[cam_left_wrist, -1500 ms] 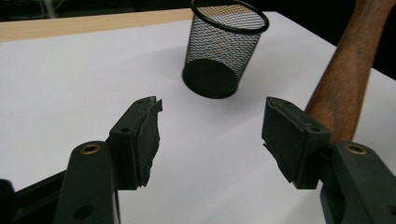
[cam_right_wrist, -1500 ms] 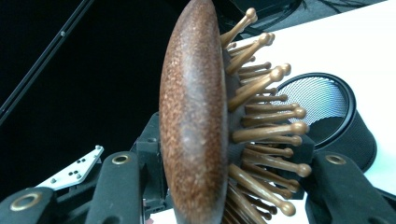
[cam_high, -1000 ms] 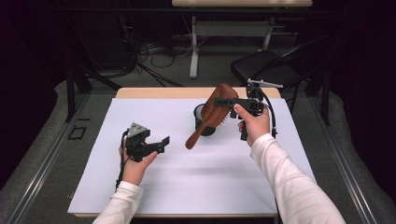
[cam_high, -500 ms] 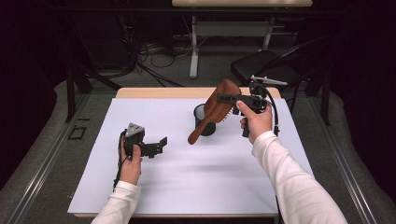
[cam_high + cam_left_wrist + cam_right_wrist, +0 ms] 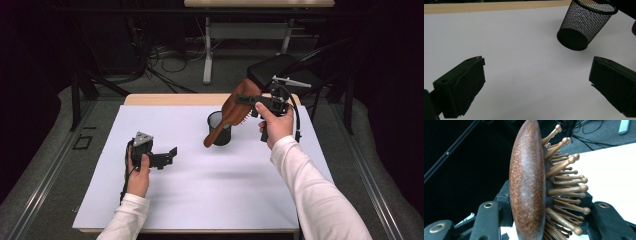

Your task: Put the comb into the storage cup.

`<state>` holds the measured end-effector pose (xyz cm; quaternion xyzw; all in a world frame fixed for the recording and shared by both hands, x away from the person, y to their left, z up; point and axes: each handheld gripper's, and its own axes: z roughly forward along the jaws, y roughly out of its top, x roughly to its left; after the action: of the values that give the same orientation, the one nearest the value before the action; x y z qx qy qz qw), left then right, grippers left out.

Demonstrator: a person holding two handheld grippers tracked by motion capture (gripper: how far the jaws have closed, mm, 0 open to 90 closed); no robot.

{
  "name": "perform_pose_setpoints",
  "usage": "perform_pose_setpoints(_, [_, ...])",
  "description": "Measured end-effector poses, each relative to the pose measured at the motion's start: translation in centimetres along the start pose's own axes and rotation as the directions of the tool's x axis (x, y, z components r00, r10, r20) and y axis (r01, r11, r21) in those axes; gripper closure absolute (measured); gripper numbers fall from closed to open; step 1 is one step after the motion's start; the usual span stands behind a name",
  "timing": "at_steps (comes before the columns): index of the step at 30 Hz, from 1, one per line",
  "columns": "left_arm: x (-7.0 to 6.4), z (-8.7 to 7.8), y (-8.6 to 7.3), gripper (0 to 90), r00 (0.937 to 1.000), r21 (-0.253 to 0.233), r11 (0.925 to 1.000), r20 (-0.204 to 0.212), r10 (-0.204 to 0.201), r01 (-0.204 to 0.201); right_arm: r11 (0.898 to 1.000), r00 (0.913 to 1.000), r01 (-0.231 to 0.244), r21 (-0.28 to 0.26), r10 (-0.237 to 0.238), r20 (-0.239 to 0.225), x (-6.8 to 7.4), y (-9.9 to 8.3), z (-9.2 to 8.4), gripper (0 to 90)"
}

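A brown wooden hairbrush hangs tilted in the air, its handle slanting down in front of a black mesh cup. My right gripper is shut on the brush head, raised above the table's far right. In the right gripper view the brush stands edge-on between the jaws of that gripper, bristles to the right. My left gripper hovers low over the white mat's left side. Its jaws have just been opening and now stand wide with nothing between them. The mesh cup stands upright beyond them.
A white mat covers the wooden table. A black chair and a desk frame stand on the floor beyond the far edge. Dark floor surrounds the table.
The right hand has shifted slightly and the brush's handle end has risen a little beside the cup. The left hand has stayed where it was.
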<state>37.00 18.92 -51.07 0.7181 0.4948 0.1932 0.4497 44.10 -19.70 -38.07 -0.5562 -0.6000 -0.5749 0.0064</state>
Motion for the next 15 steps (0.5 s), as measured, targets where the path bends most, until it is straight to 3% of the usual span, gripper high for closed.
perform_pose_setpoints(15, [0.1,-0.3,0.1,0.3,0.9997,0.009,0.9999,-0.02,-0.009,0.01,0.999,0.9985,0.004,-0.048,-0.001,0.055,0.4,1.8,0.2,47.6])
